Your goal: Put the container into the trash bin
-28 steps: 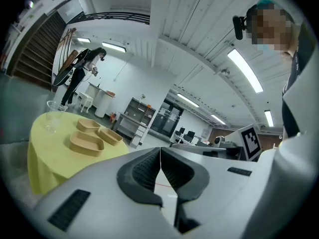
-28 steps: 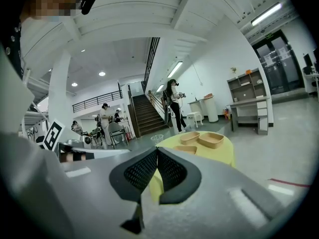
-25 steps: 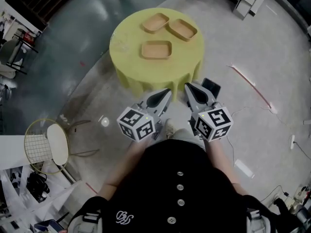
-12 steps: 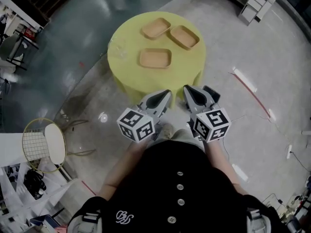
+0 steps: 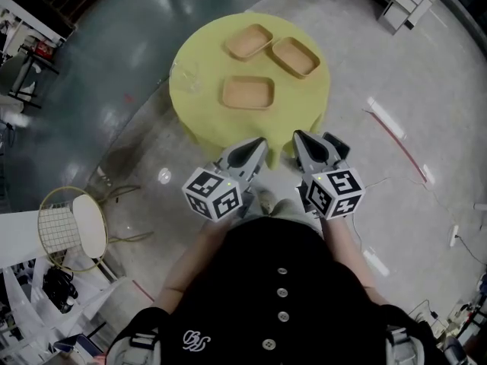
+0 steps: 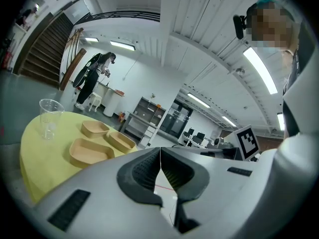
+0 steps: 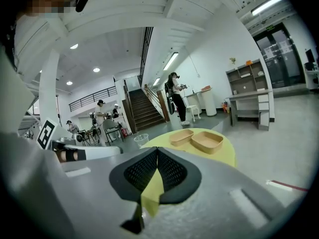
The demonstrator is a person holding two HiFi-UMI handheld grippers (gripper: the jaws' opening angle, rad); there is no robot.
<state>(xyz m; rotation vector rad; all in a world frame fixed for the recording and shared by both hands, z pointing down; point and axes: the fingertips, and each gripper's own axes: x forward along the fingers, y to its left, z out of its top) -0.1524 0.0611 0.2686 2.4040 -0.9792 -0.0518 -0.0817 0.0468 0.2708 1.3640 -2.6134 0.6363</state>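
Fingers (image 6: 143, 171) pressed together on left gripper (image 5: 257, 146) and right gripper (image 5: 299, 138), both empty. Nearest container (image 5: 248, 93) sat on the yellow table (image 5: 205, 120) straight ahead, well apart, long axis crosswise, two more containers (image 5: 296, 56) beyond it. Left gripper looked slightly nearer (no trash bin made out in any view).

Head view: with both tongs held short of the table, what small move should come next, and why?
Probably carry the right tongs forward toward the nearest container and open them: both they and the left tongs are shut, empty and short of the yellow table.
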